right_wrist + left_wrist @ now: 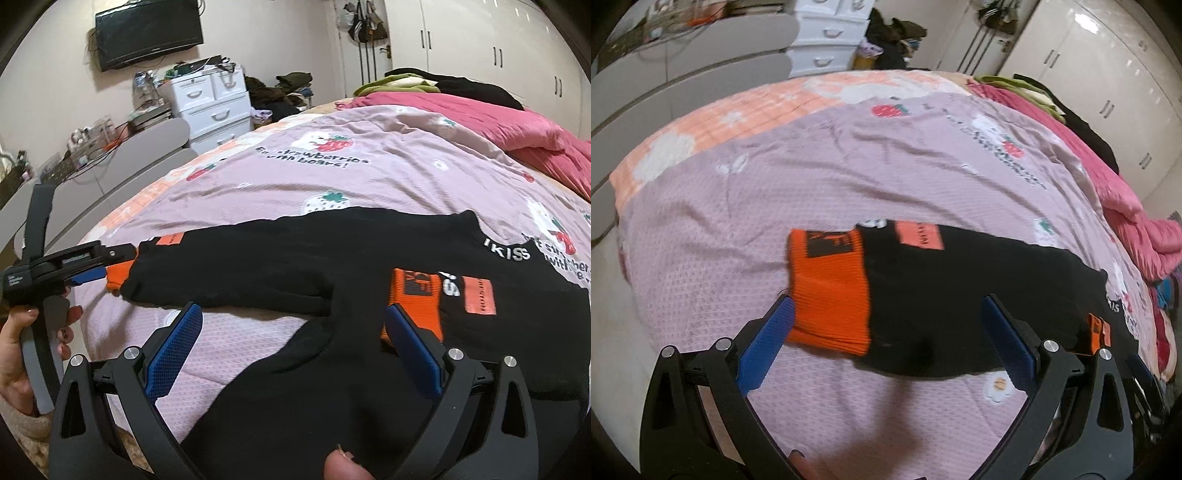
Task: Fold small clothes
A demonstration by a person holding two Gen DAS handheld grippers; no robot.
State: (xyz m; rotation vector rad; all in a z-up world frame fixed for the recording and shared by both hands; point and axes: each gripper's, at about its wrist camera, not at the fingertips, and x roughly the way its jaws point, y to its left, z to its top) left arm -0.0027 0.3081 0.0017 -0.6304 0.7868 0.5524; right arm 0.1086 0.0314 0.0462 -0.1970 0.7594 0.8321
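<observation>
Where things lie: Because it must be folded on something flat, the black top [332,251] is spread on the bed [388,177], right in front of both sets of jaws.
Left gripper [886,325]: its jaws are wide and hold nothing. One orange cuff [827,291] sits between them, close to the left blue pad [768,347]. I think it hovers there to pinch that cuff next.
Right gripper [293,332]: its jaws are wide too, and hold nothing. The other cuff [417,295] lies just past the right pad [413,354], already turned in over the black body.
Why so: one sleeve looks folded in, and the far sleeve sticks out straight, so it likely goes in next.
Watch out: the cloth is soft and may slide or bunch up when pinched.
Hand: a hand [22,350] grips the left tool's handle.
</observation>
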